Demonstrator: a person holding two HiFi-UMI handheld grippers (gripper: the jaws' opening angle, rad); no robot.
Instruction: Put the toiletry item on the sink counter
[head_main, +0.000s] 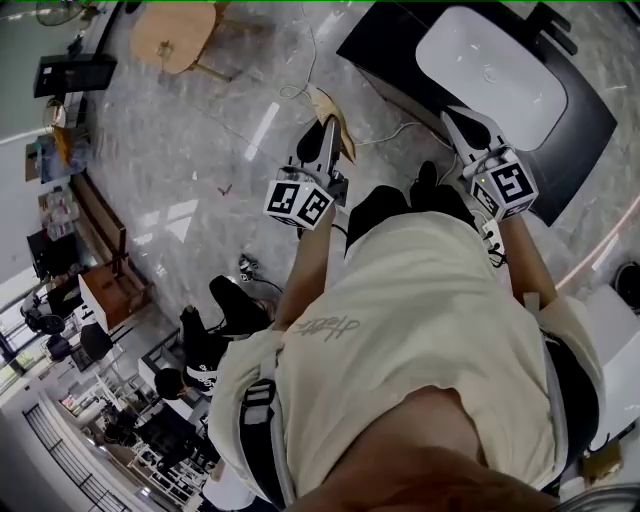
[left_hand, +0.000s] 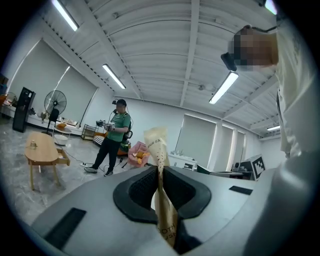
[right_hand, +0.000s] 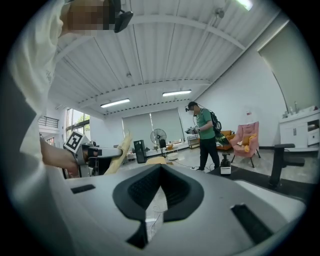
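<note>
Looking at the head view, we see the left gripper with its jaws clamped on the packet. It sits at centre frame over the grey floor. The black table with its white basin fills the upper right, so the packet has to travel rightward and up the frame, and a strip of floor lies between them. The right gripper hangs just at the table's near edge and is the nearer of the two. In its own view its jaws are closed on nothing.

In the left gripper view the packet runs lengthwise along the jaws and juts out past their tips. It is a thin, flat tan paper sleeve, pinched into a crease, with a paler flared upper end and dark print that we judge names a toothbrush.
</note>
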